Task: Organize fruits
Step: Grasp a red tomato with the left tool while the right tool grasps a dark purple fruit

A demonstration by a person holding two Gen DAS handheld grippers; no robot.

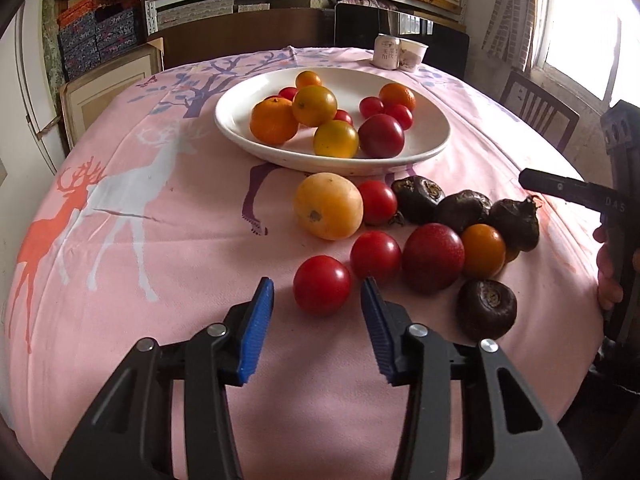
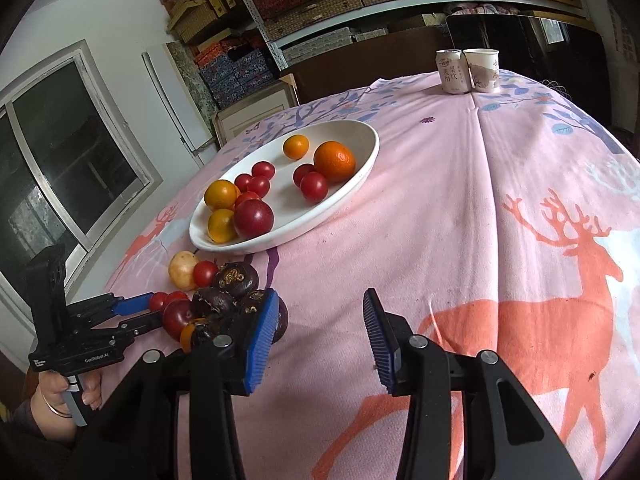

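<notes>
A white oval plate (image 1: 424, 146) holds several oranges and red tomatoes; it also shows in the right wrist view (image 2: 360, 172). In front of it loose fruit lies on the pink cloth: a pale yellow fruit (image 1: 328, 205), red tomatoes, a dark red plum (image 1: 433, 257), a small orange (image 1: 483, 250) and dark water chestnuts (image 1: 486, 309). My left gripper (image 1: 318, 286) is open, its blue pads either side of a red tomato (image 1: 322, 285), apart from it. My right gripper (image 2: 320, 306) is open and empty over bare cloth, just right of the fruit pile (image 2: 224, 300).
A can (image 1: 386, 51) and a paper cup (image 1: 412, 53) stand at the table's far edge. A wooden chair (image 1: 536, 108) stands at the right. Shelves with boxes fill the back wall. The right gripper's body (image 1: 576, 194) shows at the right edge.
</notes>
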